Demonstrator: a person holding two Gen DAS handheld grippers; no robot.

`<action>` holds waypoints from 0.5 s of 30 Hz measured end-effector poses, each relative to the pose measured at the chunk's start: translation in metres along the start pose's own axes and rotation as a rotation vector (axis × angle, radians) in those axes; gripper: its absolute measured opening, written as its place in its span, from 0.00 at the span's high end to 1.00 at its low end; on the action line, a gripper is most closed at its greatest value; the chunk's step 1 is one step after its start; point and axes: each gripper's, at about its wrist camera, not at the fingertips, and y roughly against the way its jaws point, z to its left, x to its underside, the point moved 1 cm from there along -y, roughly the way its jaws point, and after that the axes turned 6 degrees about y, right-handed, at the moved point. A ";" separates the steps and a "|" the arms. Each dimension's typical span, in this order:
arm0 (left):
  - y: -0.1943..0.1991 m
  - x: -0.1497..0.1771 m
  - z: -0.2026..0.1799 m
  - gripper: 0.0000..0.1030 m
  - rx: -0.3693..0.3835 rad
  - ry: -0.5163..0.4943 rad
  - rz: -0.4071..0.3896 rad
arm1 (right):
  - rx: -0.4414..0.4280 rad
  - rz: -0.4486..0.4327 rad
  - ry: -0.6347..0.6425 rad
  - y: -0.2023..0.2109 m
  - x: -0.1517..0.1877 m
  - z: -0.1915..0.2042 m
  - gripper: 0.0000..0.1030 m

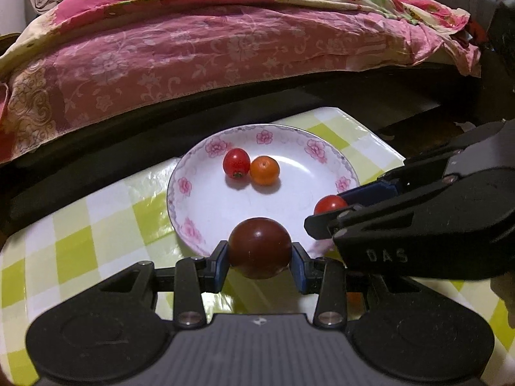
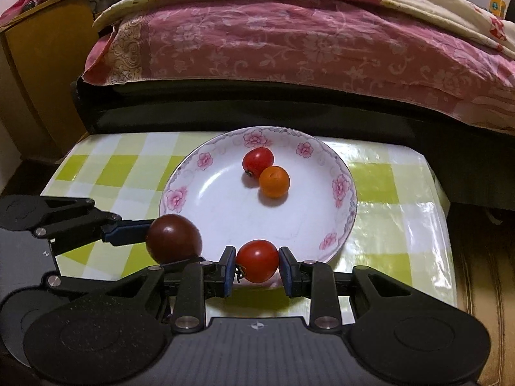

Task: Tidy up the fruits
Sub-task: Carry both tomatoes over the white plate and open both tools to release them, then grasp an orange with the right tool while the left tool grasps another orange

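Note:
A white plate with pink flowers point(image 1: 193, 212) point(image 2: 199, 193) sits on the checked table. In it lie a red tomato point(image 1: 236, 163) point(image 2: 257, 161) and an orange fruit point(image 1: 264, 170) point(image 2: 274, 181), touching each other. My left gripper point(image 1: 260, 254) point(image 2: 167, 238) is shut on a dark brown-red tomato point(image 1: 259, 247) point(image 2: 173, 239) over the plate's near rim. My right gripper point(image 2: 257, 262) point(image 1: 328, 209) is shut on a small red tomato point(image 2: 257, 260) point(image 1: 330, 204), also above the near rim, just right of the left gripper.
The table point(image 1: 80, 241) point(image 2: 386, 186) wears a green and white checked cover. Behind it stands a dark bed frame with a pink floral blanket point(image 1: 193, 51) point(image 2: 289, 38). A yellow wooden cabinet point(image 2: 38, 74) stands at the far left.

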 end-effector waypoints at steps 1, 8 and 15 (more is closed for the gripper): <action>-0.003 -0.001 0.000 0.54 -0.003 0.001 0.002 | 0.002 -0.003 -0.003 -0.002 -0.001 -0.001 0.75; -0.013 -0.004 0.001 0.53 -0.018 0.019 0.013 | -0.007 -0.014 -0.032 -0.006 -0.004 -0.005 0.62; -0.006 -0.009 0.008 0.47 -0.031 0.053 -0.006 | 0.011 -0.050 -0.053 0.002 -0.008 -0.011 0.55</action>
